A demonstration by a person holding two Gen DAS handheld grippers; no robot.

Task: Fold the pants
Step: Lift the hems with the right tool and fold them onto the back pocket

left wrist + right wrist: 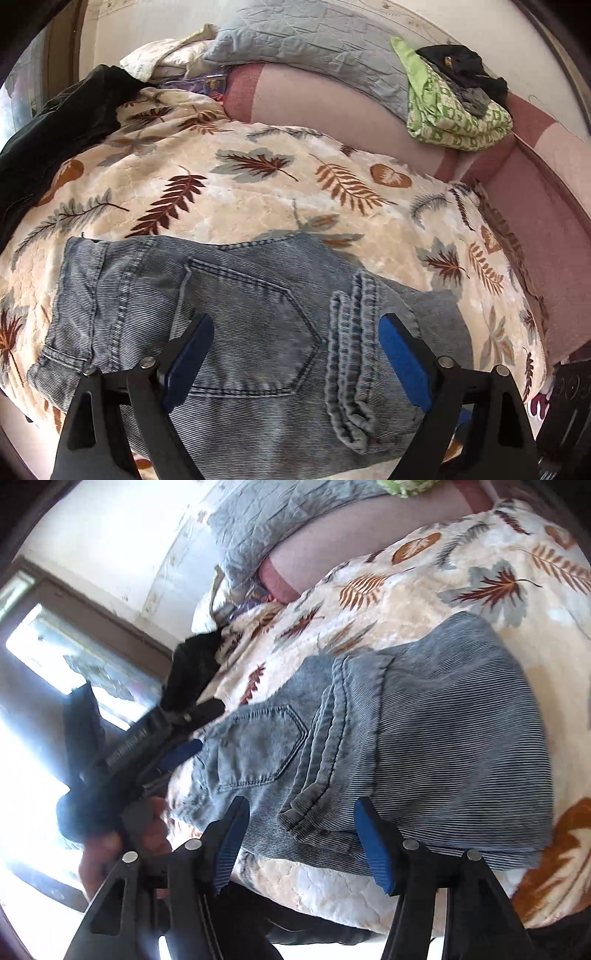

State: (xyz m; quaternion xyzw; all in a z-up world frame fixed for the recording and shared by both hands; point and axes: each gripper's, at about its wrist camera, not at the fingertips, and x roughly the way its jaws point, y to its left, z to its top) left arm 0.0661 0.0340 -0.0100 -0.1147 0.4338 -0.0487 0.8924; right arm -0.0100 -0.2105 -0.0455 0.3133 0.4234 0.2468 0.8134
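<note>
While jeans (240, 314) lie folded below | left tool (295, 354) open, empty | right tool (299, 845) open, empty

The jeans (236, 317) are lying folded on the blanket (229, 184), near its front edge. Behind the blanket, a bolster (314, 103) is running across, with a pillow (314, 48) resting on it. At the bolster's right end a cloth pile (458, 107) is sitting. A dark garment (62, 125) is lying at the blanket's left.
</note>
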